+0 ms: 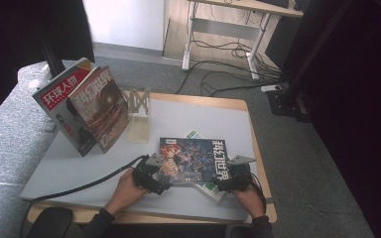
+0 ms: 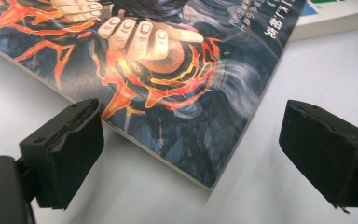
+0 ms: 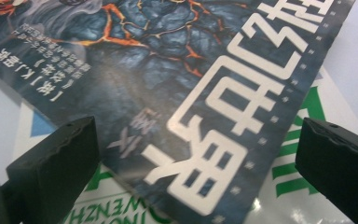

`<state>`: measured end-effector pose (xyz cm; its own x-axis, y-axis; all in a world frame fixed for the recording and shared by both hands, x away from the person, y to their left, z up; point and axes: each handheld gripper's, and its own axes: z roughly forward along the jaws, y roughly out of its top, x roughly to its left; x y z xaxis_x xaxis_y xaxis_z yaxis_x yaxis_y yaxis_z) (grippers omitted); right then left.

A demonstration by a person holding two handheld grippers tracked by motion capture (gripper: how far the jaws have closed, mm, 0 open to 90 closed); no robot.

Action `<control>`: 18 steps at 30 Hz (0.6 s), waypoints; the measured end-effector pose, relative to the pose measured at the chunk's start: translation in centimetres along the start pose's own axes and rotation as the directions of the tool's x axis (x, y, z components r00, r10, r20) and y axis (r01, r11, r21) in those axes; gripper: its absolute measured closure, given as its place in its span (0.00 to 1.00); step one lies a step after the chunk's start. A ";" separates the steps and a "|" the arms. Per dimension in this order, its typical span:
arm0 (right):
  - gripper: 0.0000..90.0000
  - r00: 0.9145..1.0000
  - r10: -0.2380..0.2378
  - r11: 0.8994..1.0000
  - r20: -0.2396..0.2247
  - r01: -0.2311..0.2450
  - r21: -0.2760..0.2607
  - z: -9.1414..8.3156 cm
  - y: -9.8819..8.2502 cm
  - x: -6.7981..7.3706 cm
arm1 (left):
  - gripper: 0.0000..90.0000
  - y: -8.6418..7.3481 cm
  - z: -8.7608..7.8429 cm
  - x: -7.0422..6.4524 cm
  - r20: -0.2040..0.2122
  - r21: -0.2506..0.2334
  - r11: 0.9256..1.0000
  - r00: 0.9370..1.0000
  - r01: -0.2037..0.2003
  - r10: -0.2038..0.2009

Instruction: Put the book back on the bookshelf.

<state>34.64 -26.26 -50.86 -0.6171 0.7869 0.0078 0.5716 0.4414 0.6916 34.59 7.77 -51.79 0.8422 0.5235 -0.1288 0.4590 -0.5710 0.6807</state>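
A dark blue magazine (image 1: pixel 192 159) with orange lava art lies flat near the table's front edge, on top of a white and green book (image 1: pixel 213 190). My left gripper (image 1: pixel 159 177) is open at the magazine's near left corner (image 2: pixel 205 179), which lies between its jaws. My right gripper (image 1: pixel 226 179) is open over the magazine's right end, where large white characters (image 3: pixel 233 112) run across the cover. The white and green book (image 3: pixel 121 210) shows beneath it. Nothing is held.
Two magazines, one red-topped (image 1: pixel 62 101) and one brown (image 1: pixel 101 109), stand leaning at the table's back left. A clear acrylic stand (image 1: pixel 140 116) sits beside them. The grey table mat (image 1: pixel 198 114) is bare behind the flat magazine. A black cable (image 1: pixel 89 181) trails off left.
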 end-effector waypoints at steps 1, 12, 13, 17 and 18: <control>0.00 1.000 -0.005 1.000 0.000 0.005 0.005 0.0 0.0 0.1 | 0.06 -0.1 0.0 -0.2 0.010 -0.001 1.000 1.000 0.001 -0.001; 0.00 1.000 0.021 1.000 -0.020 -0.022 -0.012 0.3 -0.8 -0.5 | 0.08 0.7 -1.2 0.7 0.022 -0.028 0.999 0.999 -0.030 0.031; 0.00 1.000 0.026 1.000 -0.017 -0.026 -0.015 0.4 -0.8 -0.6 | 0.09 0.9 -1.3 1.0 0.023 -0.030 0.999 0.999 -0.034 0.034; 0.00 0.999 0.039 0.999 -0.004 -0.039 -0.021 0.4 -0.9 -0.9 | 0.09 1.8 -1.0 2.0 0.012 -0.037 0.998 0.999 -0.046 0.047; 0.00 0.999 0.041 0.999 -0.001 -0.041 -0.021 0.4 -0.9 -1.0 | 0.09 2.1 -0.9 2.3 0.011 -0.041 0.998 0.999 -0.046 0.047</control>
<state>34.93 -27.25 -51.73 -0.5938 0.8038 0.0365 0.5846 0.3998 0.7060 37.19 8.33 -50.06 0.8659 0.4891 -0.1050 0.4075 -0.5680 0.7150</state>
